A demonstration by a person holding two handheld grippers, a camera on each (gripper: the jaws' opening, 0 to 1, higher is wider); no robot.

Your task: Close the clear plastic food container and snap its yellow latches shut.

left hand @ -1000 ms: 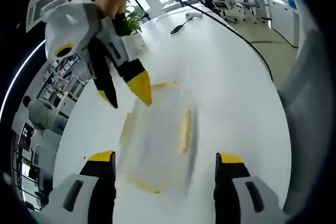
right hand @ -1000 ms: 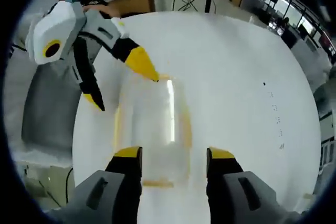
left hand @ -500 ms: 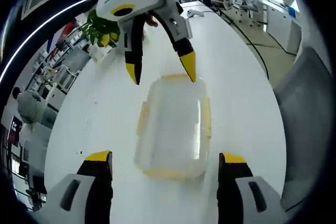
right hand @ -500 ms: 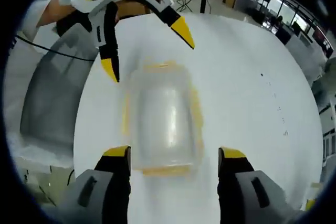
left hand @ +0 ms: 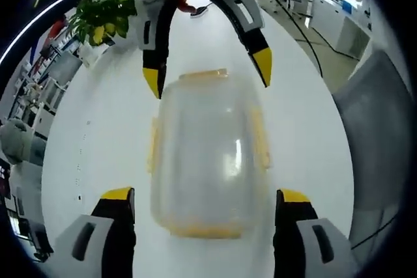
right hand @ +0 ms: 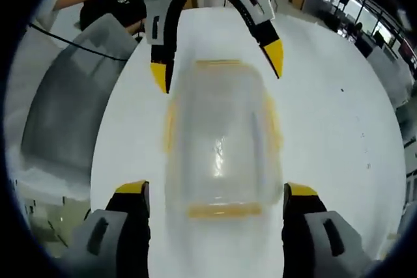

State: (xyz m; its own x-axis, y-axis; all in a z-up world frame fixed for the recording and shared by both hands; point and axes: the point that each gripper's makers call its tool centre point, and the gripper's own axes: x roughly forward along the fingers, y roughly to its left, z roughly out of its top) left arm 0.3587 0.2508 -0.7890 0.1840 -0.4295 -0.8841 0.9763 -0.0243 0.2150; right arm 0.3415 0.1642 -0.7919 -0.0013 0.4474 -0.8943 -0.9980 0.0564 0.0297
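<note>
Container [left hand: 207, 164] sits lid-on upon the white table [left hand: 306, 115], framed by both spread grippers from opposite ends.

Left gripper view: the left gripper [left hand: 203, 196] stands with its yellow-tipped jaws wide apart, one on each side of the container's near end, not touching it. The right gripper [left hand: 205, 76] faces it from the far end, jaws likewise splayed around that end. Yellow latches [left hand: 261, 141] line the container's edges. A potted plant [left hand: 104, 17] stands on the table beyond, and a grey chair back [left hand: 374, 141] rises beside the table.
Right gripper view: the right gripper [right hand: 215, 200] is spread about the container [right hand: 221, 141], the left gripper [right hand: 218, 63] opposite, open too. A grey chair back [right hand: 62, 109] stands beside the table [right hand: 332, 128]; a dark cable [right hand: 85, 47] crosses it.
</note>
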